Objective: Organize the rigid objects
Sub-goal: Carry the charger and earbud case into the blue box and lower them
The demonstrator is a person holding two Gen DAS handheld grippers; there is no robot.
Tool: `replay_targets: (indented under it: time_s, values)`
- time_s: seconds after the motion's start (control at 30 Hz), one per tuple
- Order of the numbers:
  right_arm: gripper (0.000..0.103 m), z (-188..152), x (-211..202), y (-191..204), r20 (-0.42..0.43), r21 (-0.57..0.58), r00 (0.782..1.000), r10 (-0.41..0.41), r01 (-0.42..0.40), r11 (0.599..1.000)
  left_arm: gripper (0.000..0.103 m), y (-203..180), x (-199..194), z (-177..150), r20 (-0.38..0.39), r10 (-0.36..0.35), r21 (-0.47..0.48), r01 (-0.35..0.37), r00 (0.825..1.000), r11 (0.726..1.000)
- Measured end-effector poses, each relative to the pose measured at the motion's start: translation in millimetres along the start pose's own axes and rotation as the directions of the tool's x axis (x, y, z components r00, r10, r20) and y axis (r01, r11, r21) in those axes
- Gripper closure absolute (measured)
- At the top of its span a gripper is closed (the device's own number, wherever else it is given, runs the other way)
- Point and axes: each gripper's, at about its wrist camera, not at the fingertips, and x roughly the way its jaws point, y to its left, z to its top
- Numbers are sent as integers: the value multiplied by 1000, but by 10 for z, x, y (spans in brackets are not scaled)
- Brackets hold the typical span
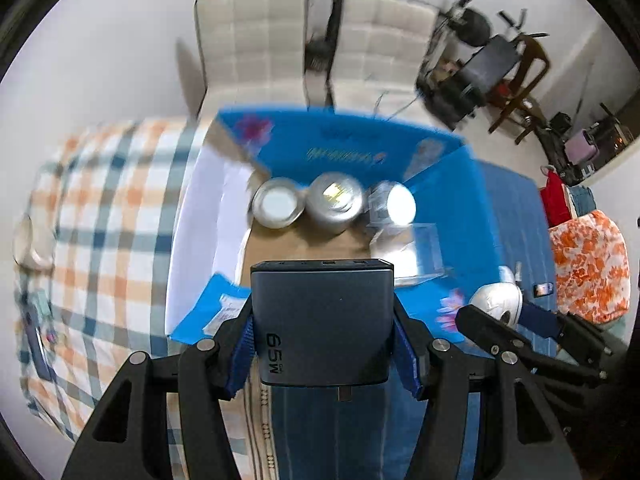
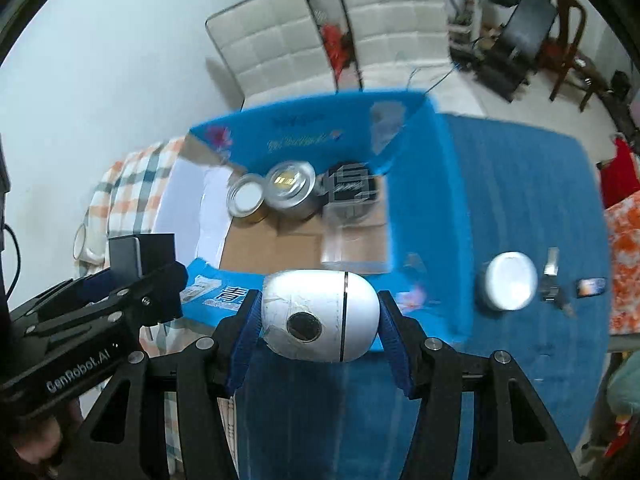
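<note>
Two items were held above the blue box (image 1: pixel 360 148).
Left tongs (image 1: pixel 325 344) pinched the charger (image 1: pixel 322 320); right tongs (image 2: pixel 318 332) pinched the rounded white speaker (image 2: pixel 320 314), judged liable to slip.

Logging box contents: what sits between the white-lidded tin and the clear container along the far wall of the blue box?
A silver tin with a gold-looking reflection on its lid stands between the white-lidded tin and the clear container; the left wrist view shows this.

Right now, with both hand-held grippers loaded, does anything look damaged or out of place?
The white egg-shaped device in the right hand-held gripper looks scuffed, with peeling film around its lens. The grey charger in the left hand-held gripper looks intact. The cans stand upright in the blue box.
</note>
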Motion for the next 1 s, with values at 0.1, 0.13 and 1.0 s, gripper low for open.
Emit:
replay_targets:
  time_s: [0.1,0.13,1.0]
  values:
    - [44,13,412,84,-35,3,999,-9,9,1000,47,165,254,37,-47,29,6,-29,998,1000]
    - [44,19,501,86,-43,8,999,-12,13,1000,47,222,352,51,-65,28,7,-28,997,1000]
    - [43,380,1873,425,-201,7,977,-65,68,998,47,522,1524,494,-320,-26,0,27,947,1000]
